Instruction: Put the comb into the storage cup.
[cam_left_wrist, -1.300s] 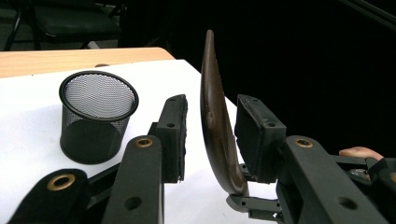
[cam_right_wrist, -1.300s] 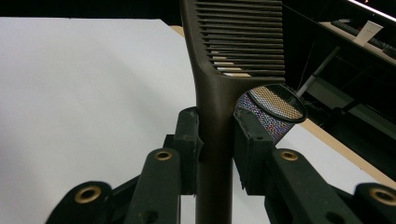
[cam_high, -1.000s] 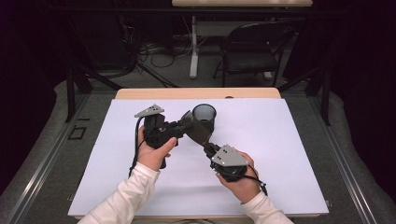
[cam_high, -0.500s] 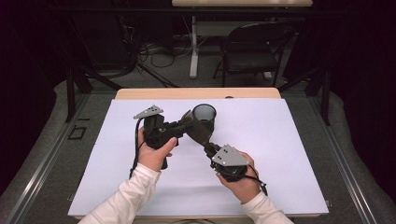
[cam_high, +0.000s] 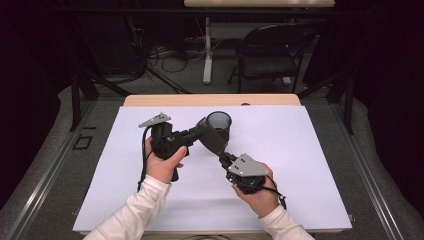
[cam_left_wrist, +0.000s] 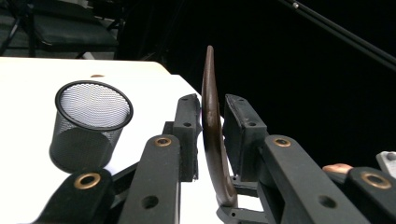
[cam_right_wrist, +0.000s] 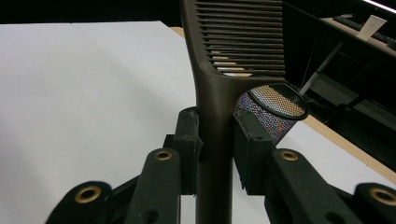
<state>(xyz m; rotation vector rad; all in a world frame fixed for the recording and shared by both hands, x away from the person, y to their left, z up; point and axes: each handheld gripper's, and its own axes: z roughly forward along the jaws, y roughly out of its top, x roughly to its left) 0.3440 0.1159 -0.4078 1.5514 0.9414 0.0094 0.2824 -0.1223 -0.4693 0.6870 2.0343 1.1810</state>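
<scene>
A person at a white table (cam_high: 310, 165) holds a brown comb (cam_right_wrist: 219, 84) with two grippers at once: the right gripper (cam_right_wrist: 215, 135) clamps its handle, while the left gripper (cam_left_wrist: 211, 130) pinches it edge-on, apparently steadying it for a handover. Just beyond stands a black mesh cup (cam_high: 218, 131), upright and seemingly empty, likely the comb's destination.

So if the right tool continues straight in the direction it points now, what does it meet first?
Probably the mesh cup. The right tool is shut on the comb, and in the right gripper view the cup stands just beyond the comb, slightly to its side, so depth is uncertain.
</scene>
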